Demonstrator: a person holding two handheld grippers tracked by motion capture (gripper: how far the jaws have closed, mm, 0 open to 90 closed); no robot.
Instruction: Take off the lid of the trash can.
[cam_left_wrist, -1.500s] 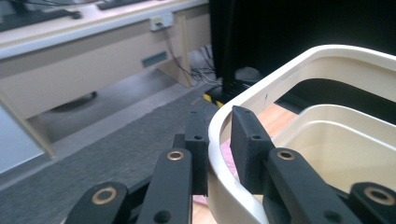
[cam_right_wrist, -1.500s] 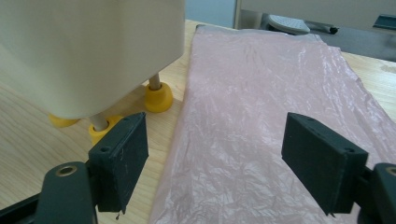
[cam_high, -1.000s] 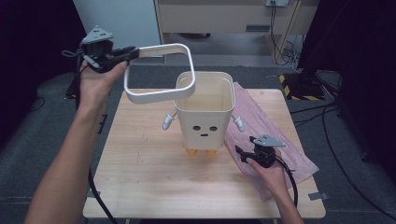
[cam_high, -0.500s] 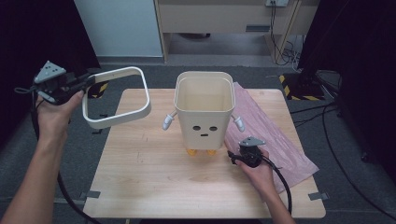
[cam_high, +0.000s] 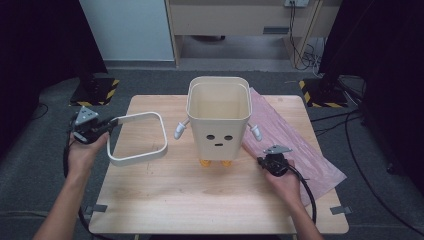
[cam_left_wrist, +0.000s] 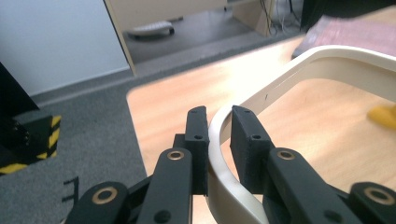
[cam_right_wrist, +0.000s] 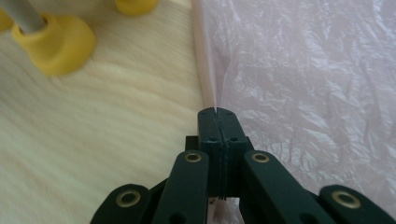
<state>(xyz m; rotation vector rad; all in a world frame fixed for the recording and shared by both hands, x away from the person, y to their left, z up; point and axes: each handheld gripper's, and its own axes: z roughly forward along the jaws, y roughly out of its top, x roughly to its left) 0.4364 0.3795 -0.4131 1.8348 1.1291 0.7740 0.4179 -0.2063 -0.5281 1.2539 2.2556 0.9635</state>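
My left tongs (cam_high: 111, 123) clamp the rounded corner of a smooth cream square rim ring (cam_high: 150, 153), held low over the pale wooden desk (cam_high: 200, 200), left of the cream bin (cam_high: 219, 112) with its dot-and-dash face. My right tongs (cam_right_wrist: 218, 116) are pressed shut at the crinkled pink plastic bag's (cam_right_wrist: 303, 70) edge.
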